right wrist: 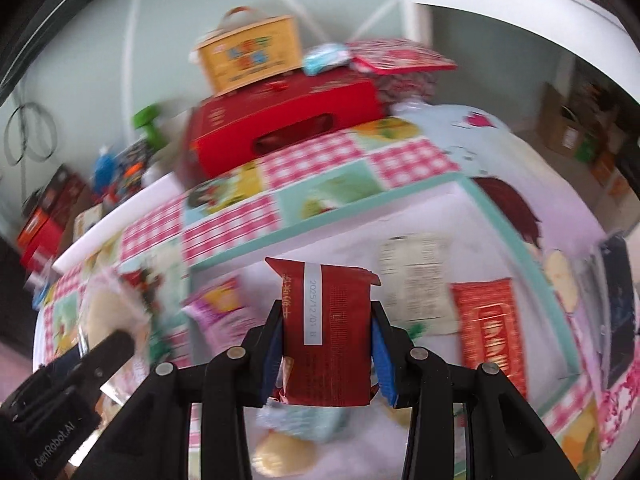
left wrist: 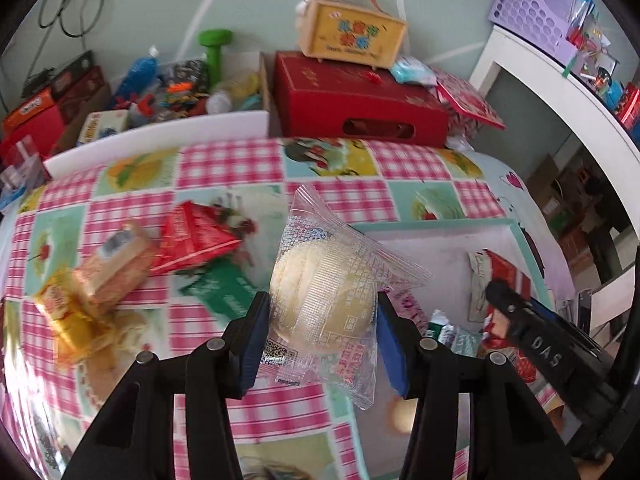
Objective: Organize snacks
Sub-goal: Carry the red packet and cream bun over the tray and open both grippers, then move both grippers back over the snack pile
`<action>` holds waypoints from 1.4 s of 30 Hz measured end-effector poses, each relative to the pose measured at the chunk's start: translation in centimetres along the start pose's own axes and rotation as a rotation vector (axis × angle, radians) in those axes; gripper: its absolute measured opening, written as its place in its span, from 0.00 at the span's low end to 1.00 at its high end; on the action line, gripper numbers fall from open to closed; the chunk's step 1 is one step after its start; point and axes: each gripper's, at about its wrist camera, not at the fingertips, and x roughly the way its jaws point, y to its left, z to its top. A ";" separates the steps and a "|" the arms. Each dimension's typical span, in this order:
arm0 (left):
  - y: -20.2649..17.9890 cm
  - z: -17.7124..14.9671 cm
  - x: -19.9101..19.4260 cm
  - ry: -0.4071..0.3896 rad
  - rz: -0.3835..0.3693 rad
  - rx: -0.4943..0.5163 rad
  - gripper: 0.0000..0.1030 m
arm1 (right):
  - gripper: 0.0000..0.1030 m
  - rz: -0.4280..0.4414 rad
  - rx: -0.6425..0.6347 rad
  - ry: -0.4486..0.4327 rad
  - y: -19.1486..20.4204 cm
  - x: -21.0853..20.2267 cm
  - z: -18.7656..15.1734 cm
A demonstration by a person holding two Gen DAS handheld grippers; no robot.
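My left gripper (left wrist: 320,320) is shut on a round pale pastry in a clear wrapper (left wrist: 324,280), held above the checked tablecloth next to the tray's left edge. My right gripper (right wrist: 326,340) is shut on a dark red snack packet (right wrist: 328,332), held over the white tray with a mint rim (right wrist: 340,204). The tray also shows in the left wrist view (left wrist: 436,226). In the tray lie a red-orange packet (right wrist: 492,328), a white-labelled packet (right wrist: 416,280) and a pink packet (right wrist: 220,304). Loose snacks lie on the cloth: a red packet (left wrist: 192,236), a green packet (left wrist: 224,288), yellow-wrapped ones (left wrist: 68,312).
A red box (left wrist: 352,100) with a yellow carry case (left wrist: 352,28) on top stands at the table's far edge. A white bin of clutter (left wrist: 168,92) with a green dumbbell (left wrist: 216,52) is far left. A white shelf (left wrist: 560,92) stands at the right.
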 end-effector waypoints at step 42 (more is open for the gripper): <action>-6.5 3.8 3.8 0.077 0.023 -0.027 0.76 | 0.79 -0.028 0.090 -0.014 -5.3 1.5 1.0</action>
